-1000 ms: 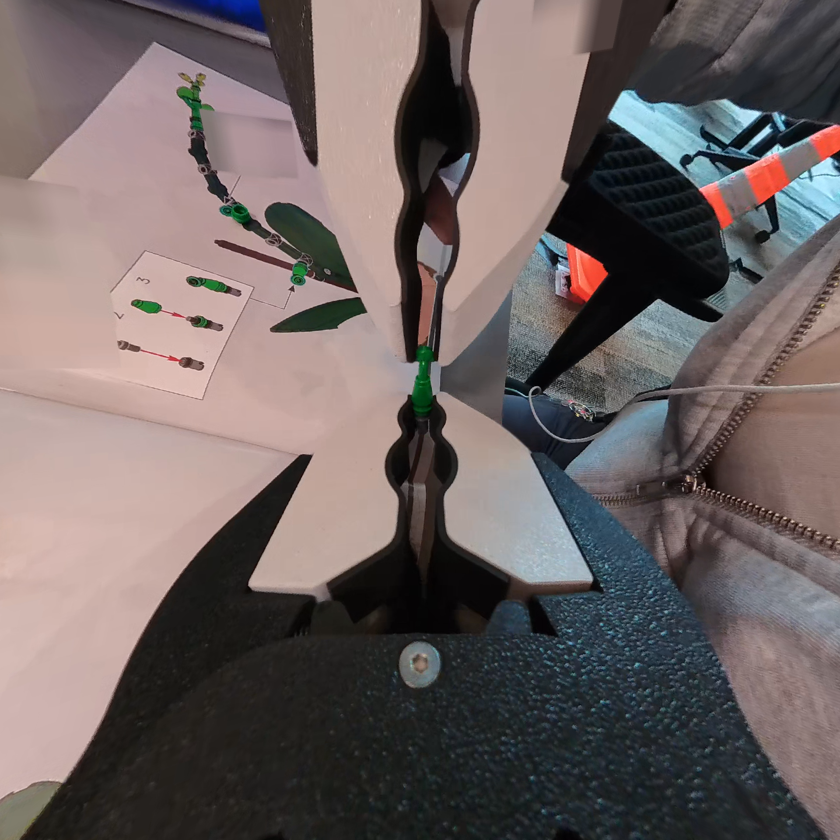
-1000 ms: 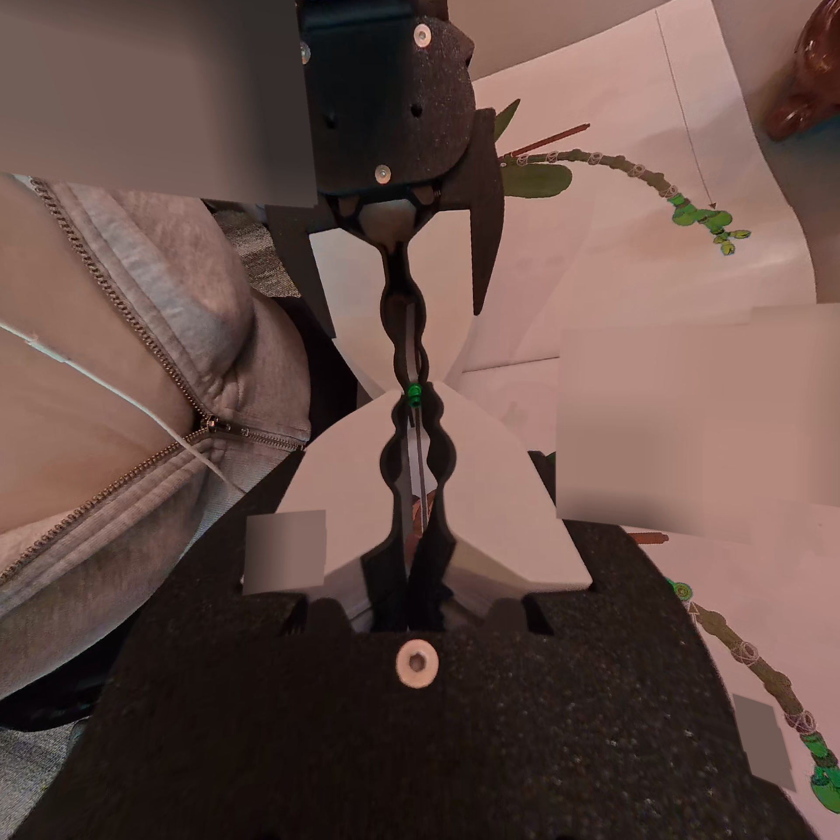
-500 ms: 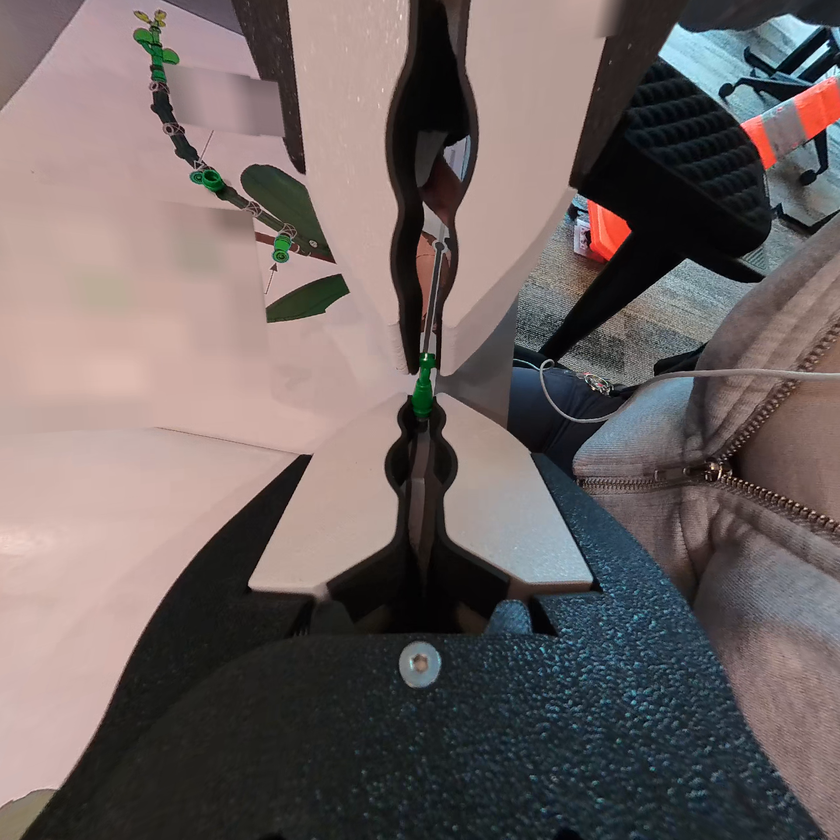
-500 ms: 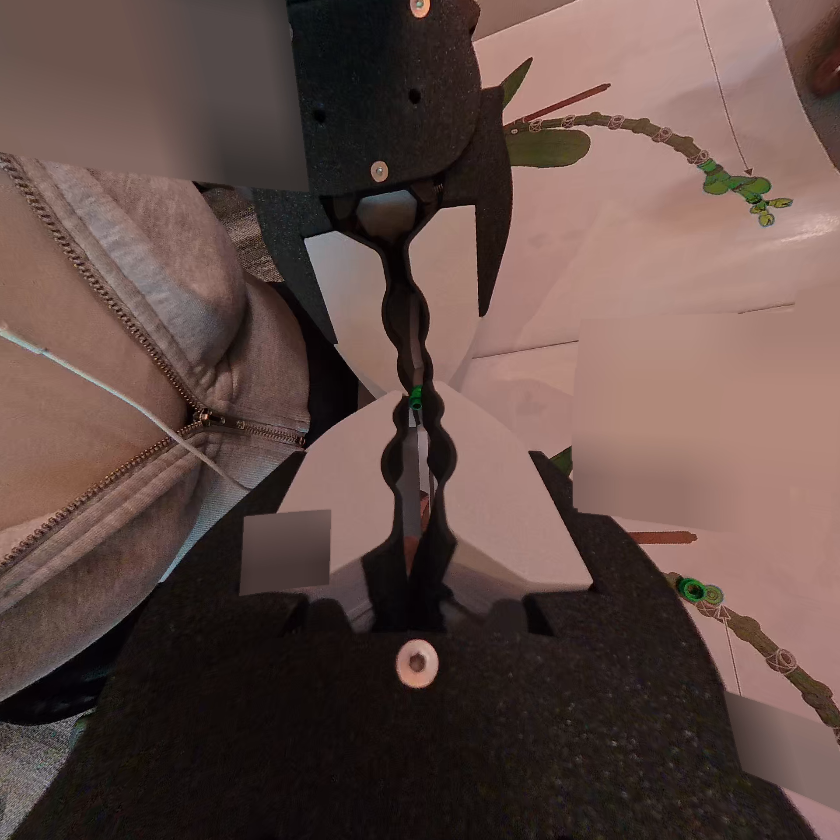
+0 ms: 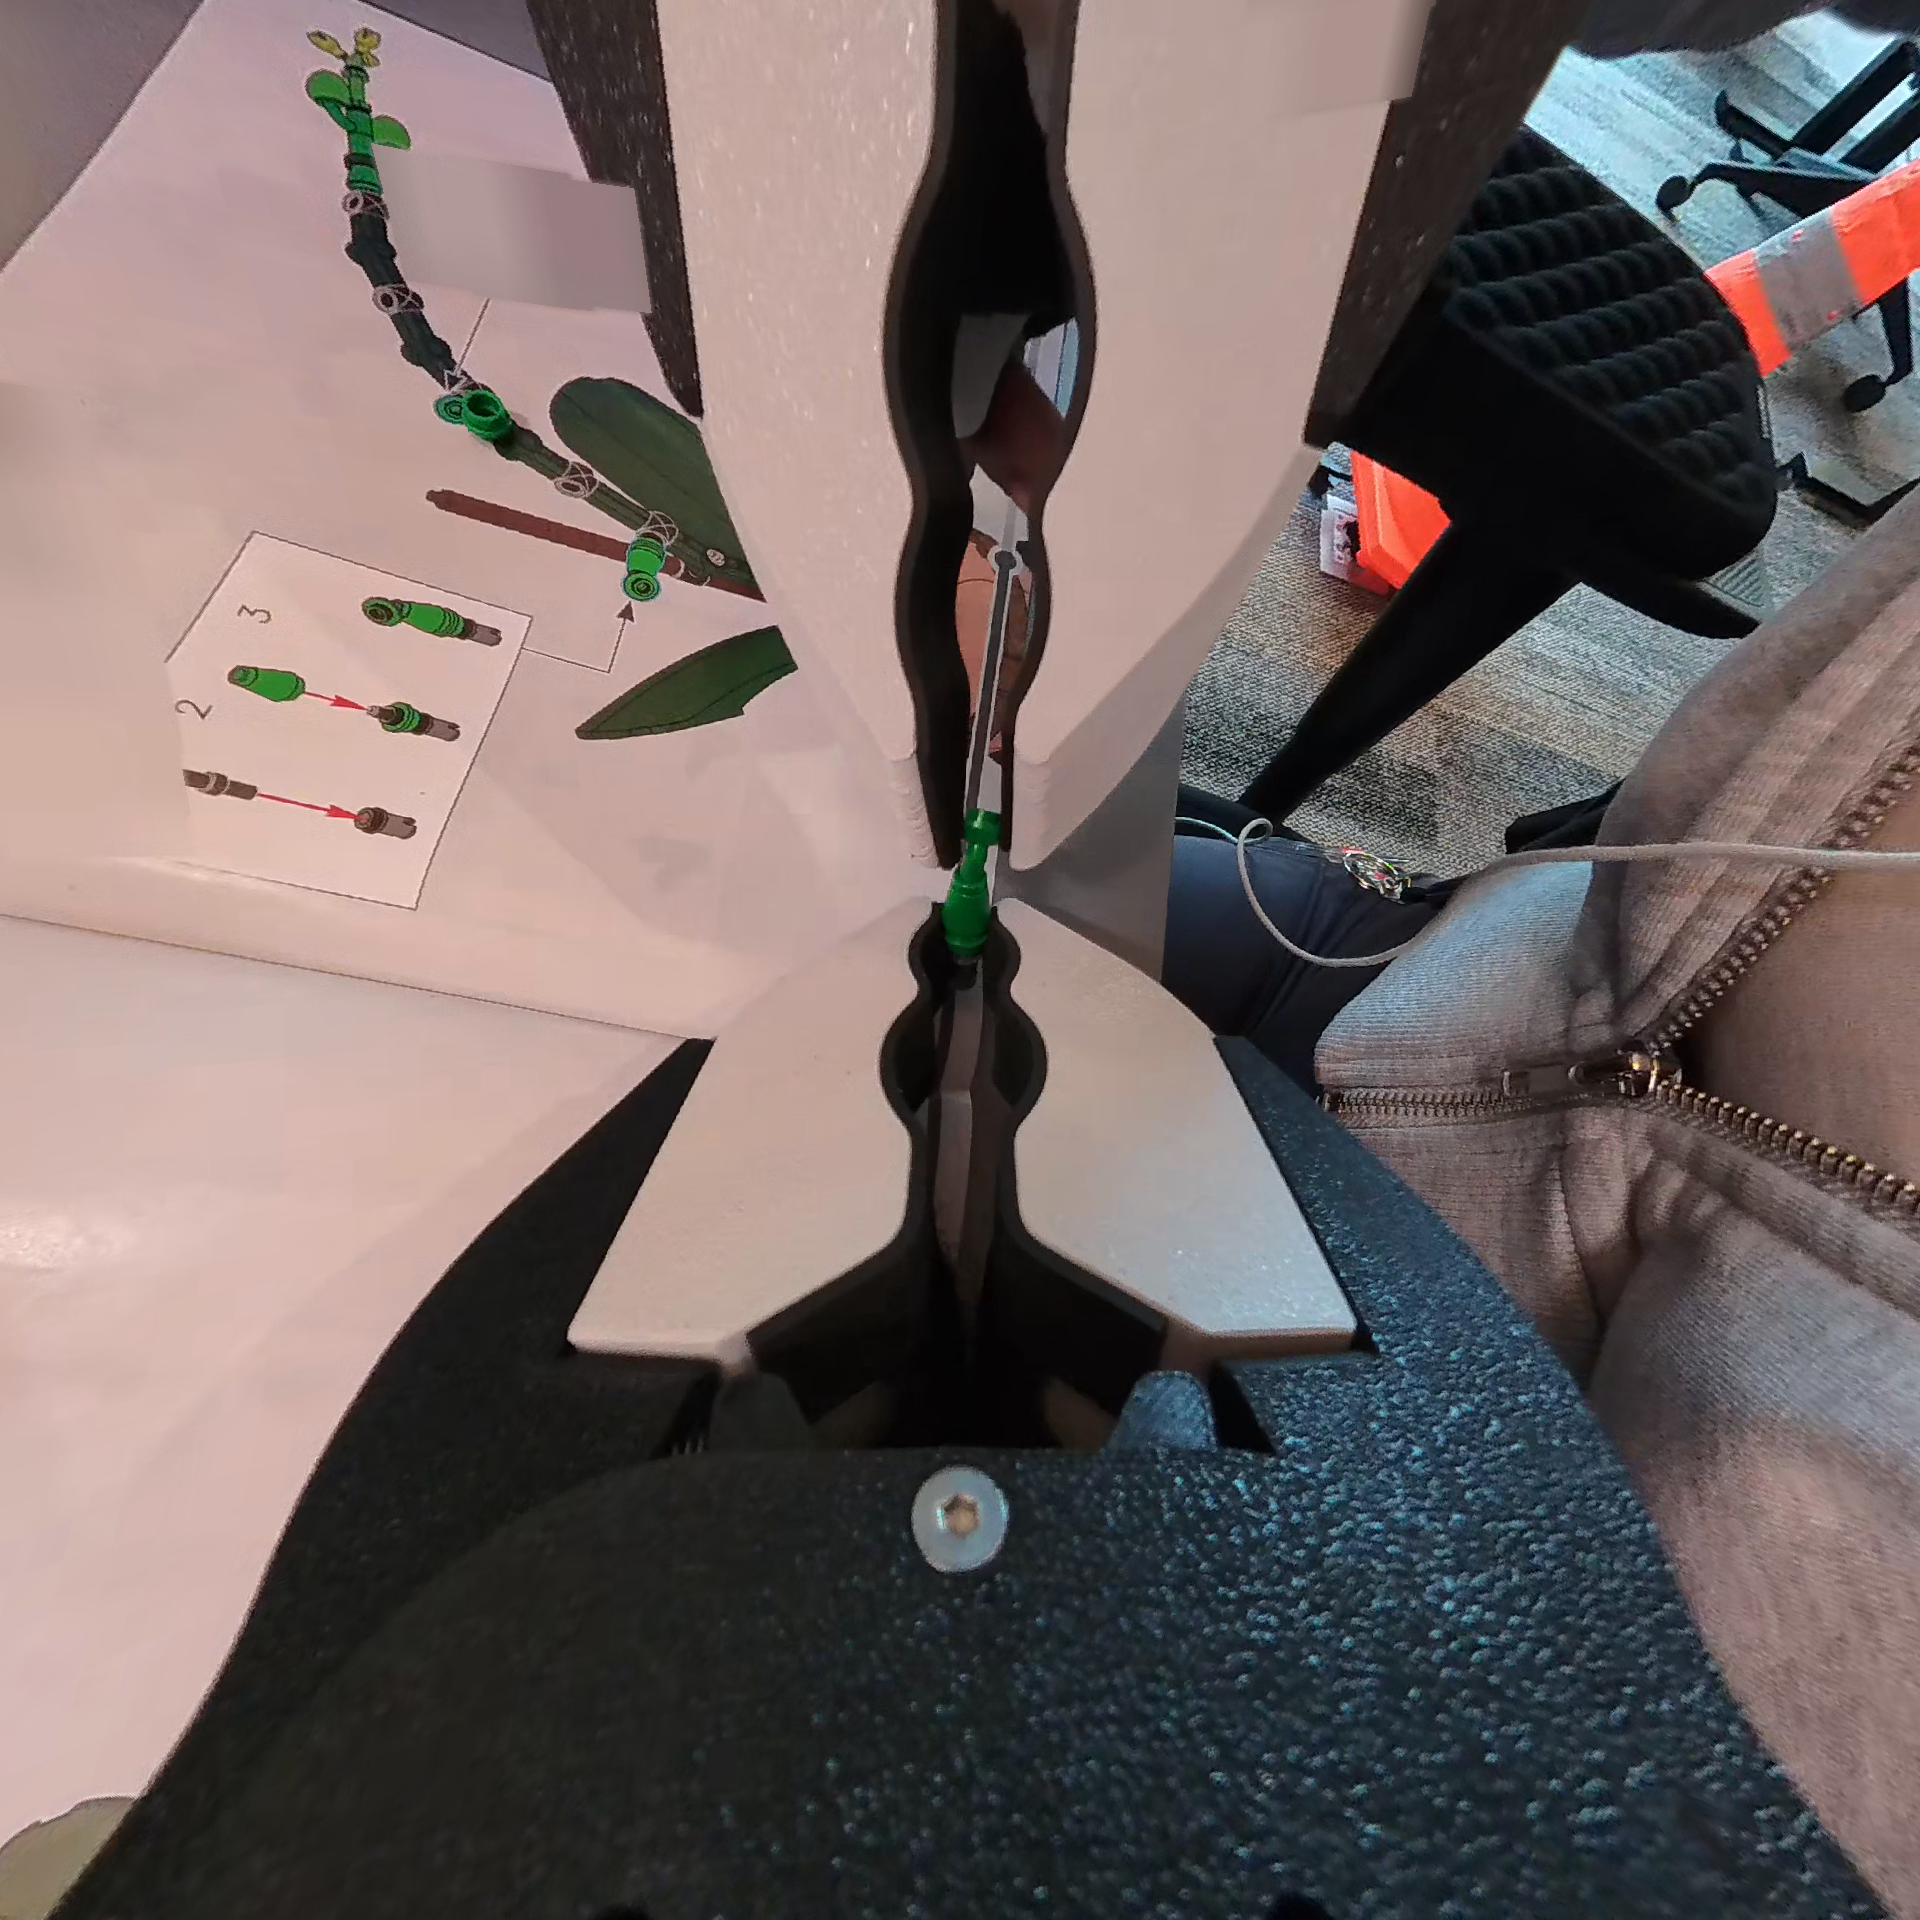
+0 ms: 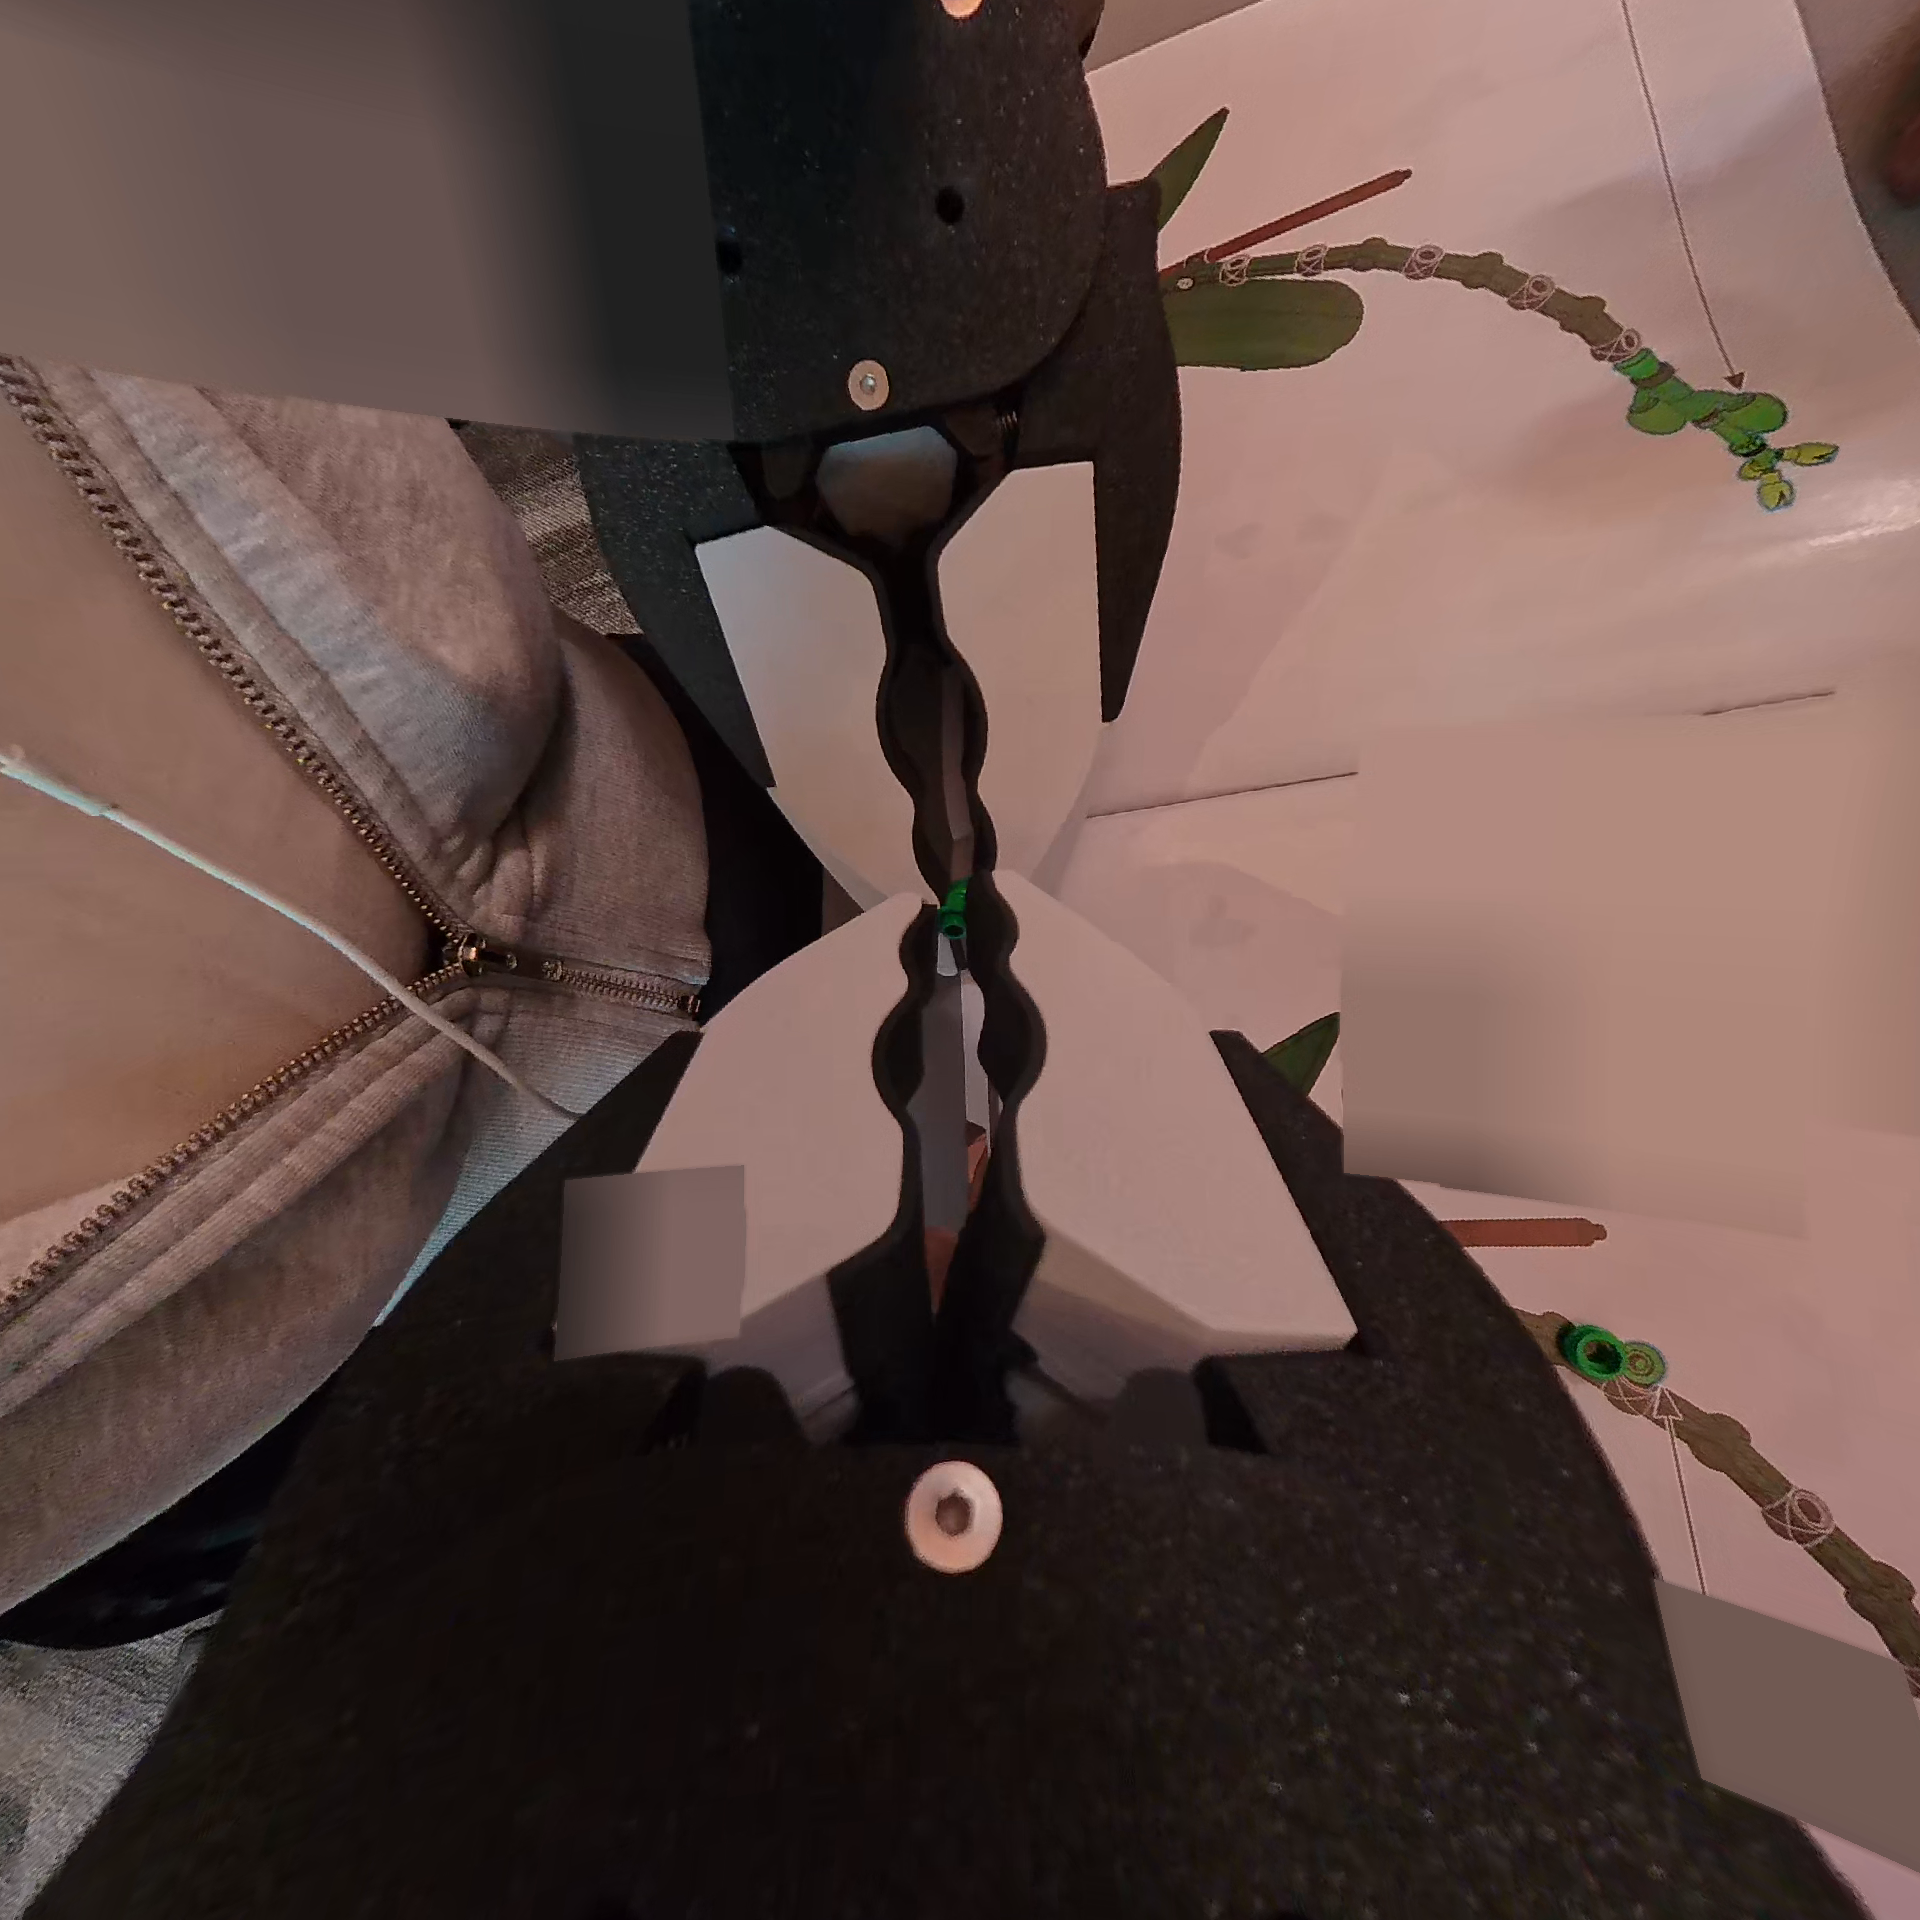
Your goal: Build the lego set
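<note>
Both claws pinch green connector (image 5: 966,904) beside printed instruction sheet (image 5: 343,717)

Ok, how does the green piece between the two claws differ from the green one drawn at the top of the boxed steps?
The real green piece is a solid part held in the air, clamped between the left claw and right claw tips; the drawn one is flat print on the instruction sheet. The real piece stands nearly upright in the left wrist view; the drawn one lies sideways. Both are bright green and slim.
</note>
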Available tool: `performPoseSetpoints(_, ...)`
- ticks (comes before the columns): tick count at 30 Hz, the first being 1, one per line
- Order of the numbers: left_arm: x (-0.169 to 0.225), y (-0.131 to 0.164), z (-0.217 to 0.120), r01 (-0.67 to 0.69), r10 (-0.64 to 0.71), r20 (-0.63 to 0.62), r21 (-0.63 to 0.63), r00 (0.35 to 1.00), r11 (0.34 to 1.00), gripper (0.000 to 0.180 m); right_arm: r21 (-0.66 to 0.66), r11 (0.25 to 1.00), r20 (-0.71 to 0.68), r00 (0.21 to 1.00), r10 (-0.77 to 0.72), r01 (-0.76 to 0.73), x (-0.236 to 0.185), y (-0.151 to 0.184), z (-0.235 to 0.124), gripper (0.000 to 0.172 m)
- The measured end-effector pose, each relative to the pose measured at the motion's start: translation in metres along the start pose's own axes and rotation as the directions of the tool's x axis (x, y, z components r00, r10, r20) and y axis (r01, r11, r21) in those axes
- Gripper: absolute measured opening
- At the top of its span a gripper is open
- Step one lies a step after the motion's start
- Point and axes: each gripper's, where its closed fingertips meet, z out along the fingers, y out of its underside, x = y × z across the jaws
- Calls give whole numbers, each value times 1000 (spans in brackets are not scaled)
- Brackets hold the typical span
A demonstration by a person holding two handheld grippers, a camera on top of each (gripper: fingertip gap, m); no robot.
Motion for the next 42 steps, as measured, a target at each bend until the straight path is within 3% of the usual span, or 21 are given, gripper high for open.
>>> performPoseSetpoints(17, 2, 1, 0, -29, 29, 8, -6, 1000, 1000, 4, -39, 999, 23, 1000, -18, 19, -2, -2, 3, 5)
performPoseSetpoints(23, 0, -3, -5, 13, -12, -19, 43, 1000, 999, 4, 50, 998, -28, 999, -43, 44, -4, -11, -7, 17)
performPoseSetpoints(42, -1, 1, 0, -18, 18, 13, -2, 1000, 1000, 5, -138, 986, -97, 989, -107, 94, 3, 1, 1, 6)
